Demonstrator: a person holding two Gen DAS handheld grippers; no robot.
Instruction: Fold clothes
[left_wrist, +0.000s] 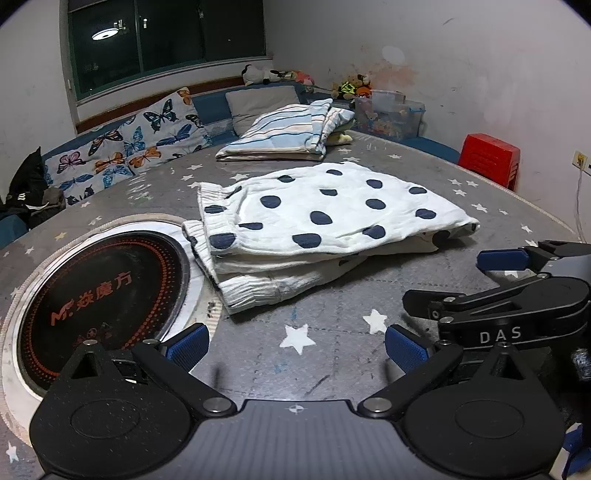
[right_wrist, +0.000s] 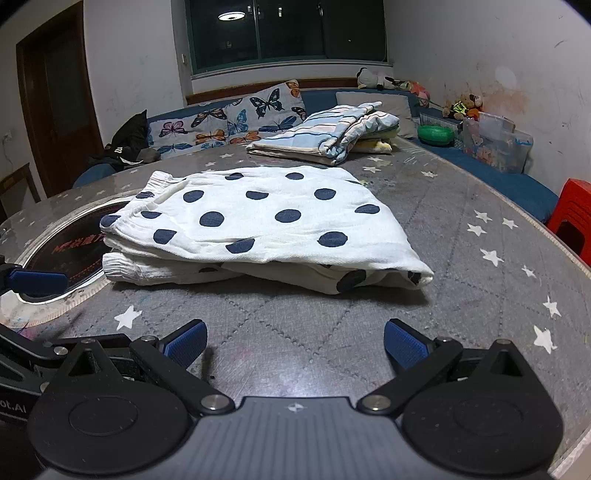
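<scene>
A white garment with dark blue dots (left_wrist: 325, 221) (right_wrist: 258, 225) lies folded in layers on the grey star-print table cover (left_wrist: 332, 354) (right_wrist: 332, 332). Its ribbed cuffs point left toward the round black cooktop (left_wrist: 103, 295). My left gripper (left_wrist: 295, 347) is open, low over the cover, a short way in front of the garment and holding nothing. My right gripper (right_wrist: 295, 343) is open too, empty, just short of the garment's near edge. The right gripper (left_wrist: 517, 291) shows at the right of the left wrist view; a blue pad of the left gripper (right_wrist: 37, 280) shows at the left of the right wrist view.
A folded striped pile (left_wrist: 288, 129) (right_wrist: 332, 133) lies at the table's far side. Behind it run a blue bench with butterfly cushions (left_wrist: 140, 136), plush toys, a clear toy box (left_wrist: 391, 114) and a green bowl (right_wrist: 436, 134). A red stool (left_wrist: 491, 155) stands at the right.
</scene>
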